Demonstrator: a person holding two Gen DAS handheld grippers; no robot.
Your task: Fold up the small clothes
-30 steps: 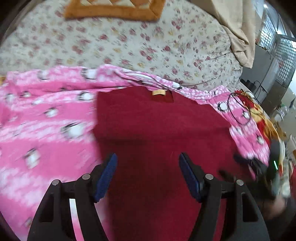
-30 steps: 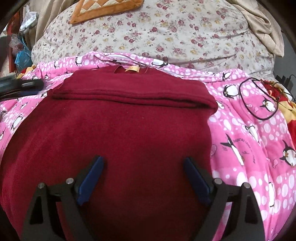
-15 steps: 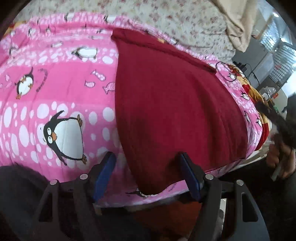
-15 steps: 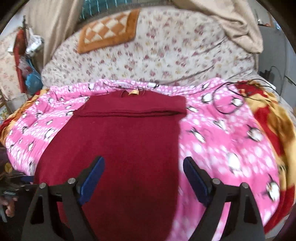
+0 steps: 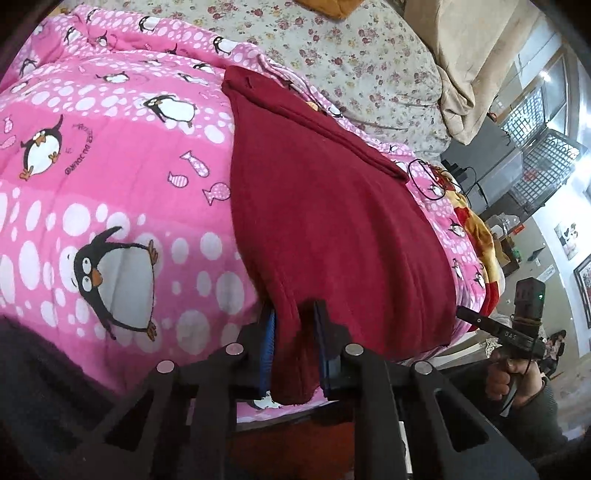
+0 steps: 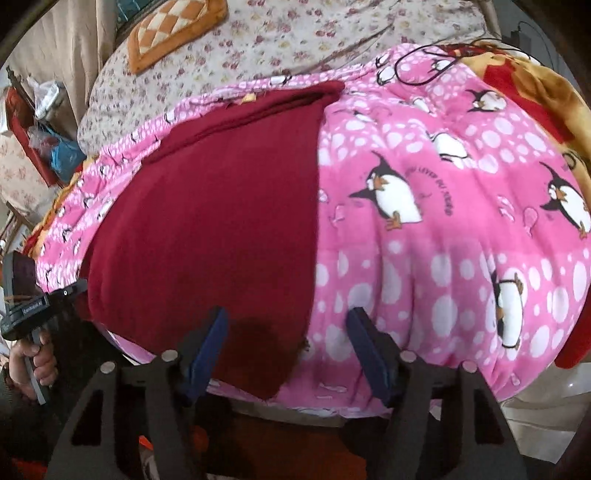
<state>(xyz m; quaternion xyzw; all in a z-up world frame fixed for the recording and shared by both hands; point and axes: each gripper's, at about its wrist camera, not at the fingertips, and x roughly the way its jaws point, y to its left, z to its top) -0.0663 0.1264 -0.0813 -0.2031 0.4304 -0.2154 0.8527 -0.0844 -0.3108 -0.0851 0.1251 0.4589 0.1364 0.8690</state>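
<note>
Maroon garment (image 5: 332, 221) pinched, left claw (image 5: 294, 343)

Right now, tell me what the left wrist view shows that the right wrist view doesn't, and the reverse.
Only the left wrist view: the left gripper, which has just closed, pinching the dark red garment's near corner; metal grilles.

Only the right wrist view: the right gripper, jaws just closing but still apart around the garment's other near corner, pads not pressing; a checkered orange cushion.

Both: the garment, the pink penguin blanket, the floral sheet.

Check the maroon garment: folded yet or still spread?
Partly folded: maroon garment lies mostly flat on the pink blanket, its top edge doubled over near the collar.
</note>
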